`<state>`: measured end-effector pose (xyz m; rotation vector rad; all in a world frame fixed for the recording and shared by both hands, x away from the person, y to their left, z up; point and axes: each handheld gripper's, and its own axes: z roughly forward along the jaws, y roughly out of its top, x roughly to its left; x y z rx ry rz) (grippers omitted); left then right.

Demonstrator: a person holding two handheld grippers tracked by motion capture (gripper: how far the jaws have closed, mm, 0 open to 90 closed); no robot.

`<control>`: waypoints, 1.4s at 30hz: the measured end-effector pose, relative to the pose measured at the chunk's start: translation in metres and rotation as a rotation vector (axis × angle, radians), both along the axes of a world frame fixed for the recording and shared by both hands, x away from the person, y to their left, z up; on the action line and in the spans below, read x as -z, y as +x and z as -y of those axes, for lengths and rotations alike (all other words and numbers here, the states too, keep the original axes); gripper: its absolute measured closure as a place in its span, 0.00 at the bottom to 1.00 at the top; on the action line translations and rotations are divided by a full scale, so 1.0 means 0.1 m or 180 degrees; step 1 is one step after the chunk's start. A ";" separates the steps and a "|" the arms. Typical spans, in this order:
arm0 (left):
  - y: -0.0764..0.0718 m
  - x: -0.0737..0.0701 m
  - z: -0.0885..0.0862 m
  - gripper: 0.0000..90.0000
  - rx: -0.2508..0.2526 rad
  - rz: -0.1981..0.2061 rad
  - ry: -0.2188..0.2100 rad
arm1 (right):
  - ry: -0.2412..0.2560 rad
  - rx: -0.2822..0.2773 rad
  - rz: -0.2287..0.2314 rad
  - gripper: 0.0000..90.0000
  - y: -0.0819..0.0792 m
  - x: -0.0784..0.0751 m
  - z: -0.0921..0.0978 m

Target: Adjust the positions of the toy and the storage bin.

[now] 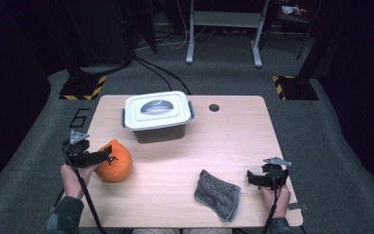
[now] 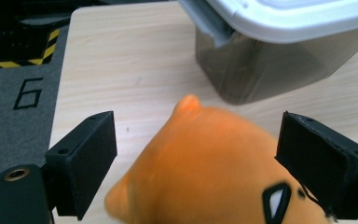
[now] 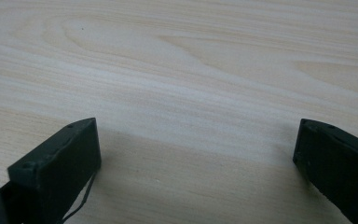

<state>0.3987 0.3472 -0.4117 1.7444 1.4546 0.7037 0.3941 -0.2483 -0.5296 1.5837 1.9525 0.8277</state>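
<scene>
Orange plush toy (image 2: 209,168) is sitting between your left gripper's (image 2: 196,163) spread jaws, just short of the lidded storage box (image 1: 157,117), so closing off-centre is risking squeezing it out sideways, while your right gripper (image 3: 196,163) is idling open.

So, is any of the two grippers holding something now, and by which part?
Nothing is held. The left gripper has its jaws open on either side of the orange plush toy, not closed on it. The right gripper is open over bare table.
</scene>
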 end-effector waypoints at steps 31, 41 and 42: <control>1.09 -0.24 0.54 0.15 0.0300 -0.0172 0.0311 | -0.0004 -0.0004 0.0002 0.00 0.00 0.00 0.00; 1.26 -0.12 0.66 0.17 0.0472 -0.0259 0.0350 | -0.0003 -0.0005 0.0005 0.00 0.00 0.00 0.00; 1.27 -0.12 0.67 0.17 0.0474 -0.0248 0.0333 | -0.0004 -0.0005 0.0005 0.00 0.00 0.00 0.00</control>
